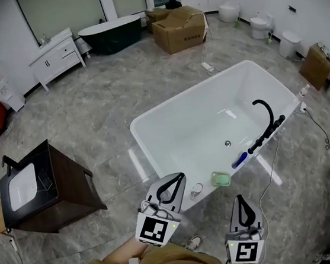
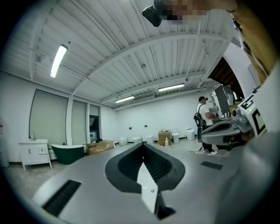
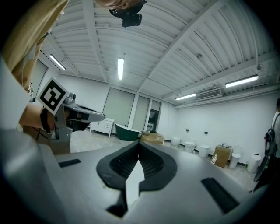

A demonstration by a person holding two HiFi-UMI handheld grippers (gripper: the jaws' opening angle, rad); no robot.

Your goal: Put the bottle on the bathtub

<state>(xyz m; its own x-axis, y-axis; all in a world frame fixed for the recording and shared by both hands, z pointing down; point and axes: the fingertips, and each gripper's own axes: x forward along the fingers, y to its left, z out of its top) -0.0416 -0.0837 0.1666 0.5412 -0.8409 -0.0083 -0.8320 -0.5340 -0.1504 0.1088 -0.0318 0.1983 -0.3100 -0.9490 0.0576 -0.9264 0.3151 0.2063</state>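
left tool: closed, empty | right tool: closed, empty | blue bottle: lies on near rim of white rectangular bathtub

So we count two tubs, a white bathtub and a dark green bathtub, two vanity cabinets, one blue bottle, one soap dish.
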